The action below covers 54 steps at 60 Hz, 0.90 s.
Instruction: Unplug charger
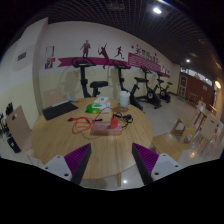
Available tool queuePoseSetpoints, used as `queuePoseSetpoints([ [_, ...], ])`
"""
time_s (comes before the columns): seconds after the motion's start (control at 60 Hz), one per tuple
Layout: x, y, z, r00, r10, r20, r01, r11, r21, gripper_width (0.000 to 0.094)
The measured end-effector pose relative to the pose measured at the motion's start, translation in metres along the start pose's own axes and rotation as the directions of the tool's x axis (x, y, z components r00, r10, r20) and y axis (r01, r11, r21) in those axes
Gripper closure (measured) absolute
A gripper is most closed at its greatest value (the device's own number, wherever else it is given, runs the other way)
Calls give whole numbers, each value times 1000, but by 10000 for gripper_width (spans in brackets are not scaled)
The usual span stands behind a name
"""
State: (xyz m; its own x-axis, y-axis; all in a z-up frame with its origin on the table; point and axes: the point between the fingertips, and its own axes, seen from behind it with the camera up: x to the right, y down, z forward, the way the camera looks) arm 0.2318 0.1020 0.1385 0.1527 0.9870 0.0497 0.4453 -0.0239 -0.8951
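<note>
The round table (60, 140) looks like pale wood with a smooth, slightly satin top that catches a soft sheen. On it, toward twelve o'clock from the gripper (112, 160), a pink box (104, 127) looks like matt card or plastic. The finger pads (76, 157) are matt magenta, rubbery-looking. The floor (160, 118) at two o'clock is glossy, mirroring ceiling light. The white cup (124, 98) seems smooth plastic or paper

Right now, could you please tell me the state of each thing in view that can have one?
Gripper: open, nothing between the fingers, held above the near edge of the table.
Red cable: lying loose on the table, beyond the fingers.
Pink box: resting flat on the table, beside the cable.
Charger: cannot make it out, nor whether it is plugged in.
</note>
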Motion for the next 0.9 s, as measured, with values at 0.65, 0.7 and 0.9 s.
queuePoseSetpoints([
  [0.65, 15, -30, 225, 998, 13, 66, -17, 998, 62, 79],
  [0.7, 14, -32, 238, 997, 18, 69, -22, 998, 61, 72],
  [0.9, 7, -38, 291, 996, 29, 87, -34, 998, 58, 76],
])
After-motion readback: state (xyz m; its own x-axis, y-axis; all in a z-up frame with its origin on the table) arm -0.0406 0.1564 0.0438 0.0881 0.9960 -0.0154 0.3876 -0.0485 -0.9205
